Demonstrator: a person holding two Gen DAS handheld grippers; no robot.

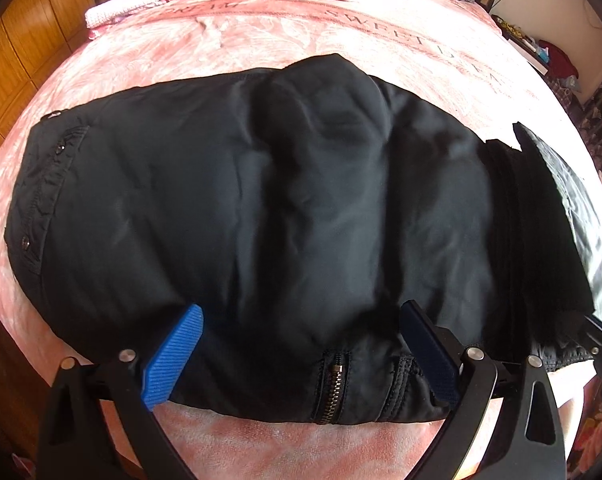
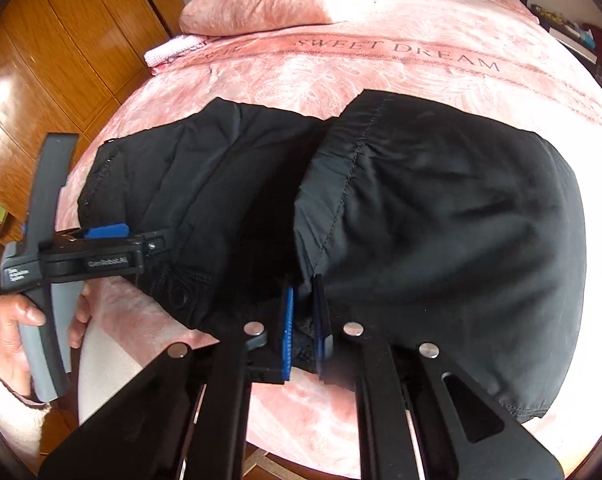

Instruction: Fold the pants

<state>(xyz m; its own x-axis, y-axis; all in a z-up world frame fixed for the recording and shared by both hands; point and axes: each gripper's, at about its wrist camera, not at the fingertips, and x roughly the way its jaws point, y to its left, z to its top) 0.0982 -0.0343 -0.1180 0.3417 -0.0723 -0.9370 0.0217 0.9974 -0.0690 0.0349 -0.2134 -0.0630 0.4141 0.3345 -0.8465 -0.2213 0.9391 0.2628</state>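
Note:
Black pants (image 1: 261, 180) lie crosswise on the pink bedspread (image 1: 261, 40), zipper (image 1: 335, 388) at the near edge and snap buttons on the left hem. My left gripper (image 1: 303, 306) is open, its blue pads wide apart on either side of the zipper and resting on the cloth. In the right wrist view one part of the pants (image 2: 441, 220) is folded up over the other, showing dark lining. My right gripper (image 2: 303, 284) is shut on the pants' near edge, with black fabric pinched between its pads. The left gripper (image 2: 105, 232) shows there at the left, held by a hand (image 2: 17, 320).
Folded pink blankets (image 2: 285, 0) and a white-pink towel (image 2: 173, 50) lie at the far end of the bed. A wooden wardrobe (image 2: 61, 60) stands along the left side. Cluttered shelves (image 1: 557, 60) are at the far right. The bed's near edge is just below the grippers.

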